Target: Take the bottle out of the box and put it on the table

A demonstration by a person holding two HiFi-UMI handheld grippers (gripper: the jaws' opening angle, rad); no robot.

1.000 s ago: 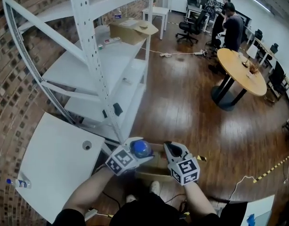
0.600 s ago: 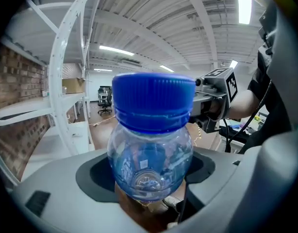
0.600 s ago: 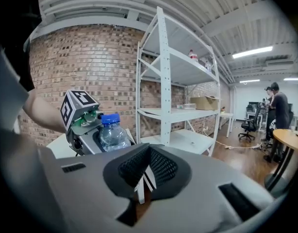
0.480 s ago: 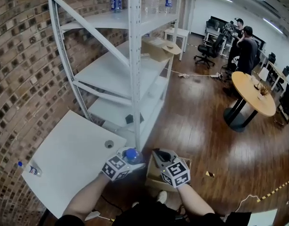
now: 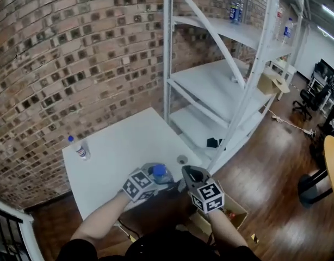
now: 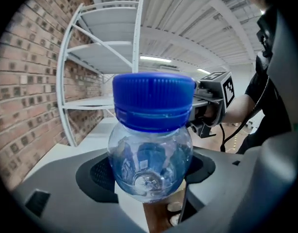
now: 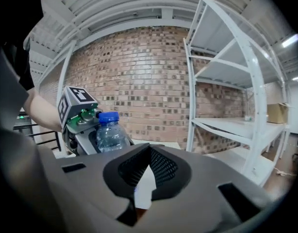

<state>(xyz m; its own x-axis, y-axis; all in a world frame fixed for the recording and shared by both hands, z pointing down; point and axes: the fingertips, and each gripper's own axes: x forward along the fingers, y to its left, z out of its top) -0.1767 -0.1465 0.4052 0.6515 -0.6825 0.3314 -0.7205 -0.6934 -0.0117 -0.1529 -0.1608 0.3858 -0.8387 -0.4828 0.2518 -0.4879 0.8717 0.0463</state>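
A clear plastic bottle (image 6: pixel 151 161) with a blue cap stands upright between the jaws of my left gripper (image 6: pixel 151 178), which is shut on its body. In the head view that bottle (image 5: pixel 159 173) and the left gripper (image 5: pixel 156 179) hover over the near corner of the white table (image 5: pixel 123 151). My right gripper (image 5: pixel 191 174) is just to the right of it, shut and holding nothing. From the right gripper view its tips (image 7: pixel 149 149) meet, with the held bottle (image 7: pixel 109 132) at the left. The open cardboard box (image 5: pixel 235 217) lies on the floor below right.
A second small bottle (image 5: pixel 79 147) stands at the table's far left. A white metal shelf rack (image 5: pixel 227 86) rises right of the table, with bottles (image 5: pixel 236 7) on top and a cardboard box (image 5: pixel 273 83). A brick wall (image 5: pixel 74 53) runs behind.
The head view has swung left from the room toward the brick wall and table. Both grippers, the left one still holding the bottle, have moved from above the floor box to the table's corner.
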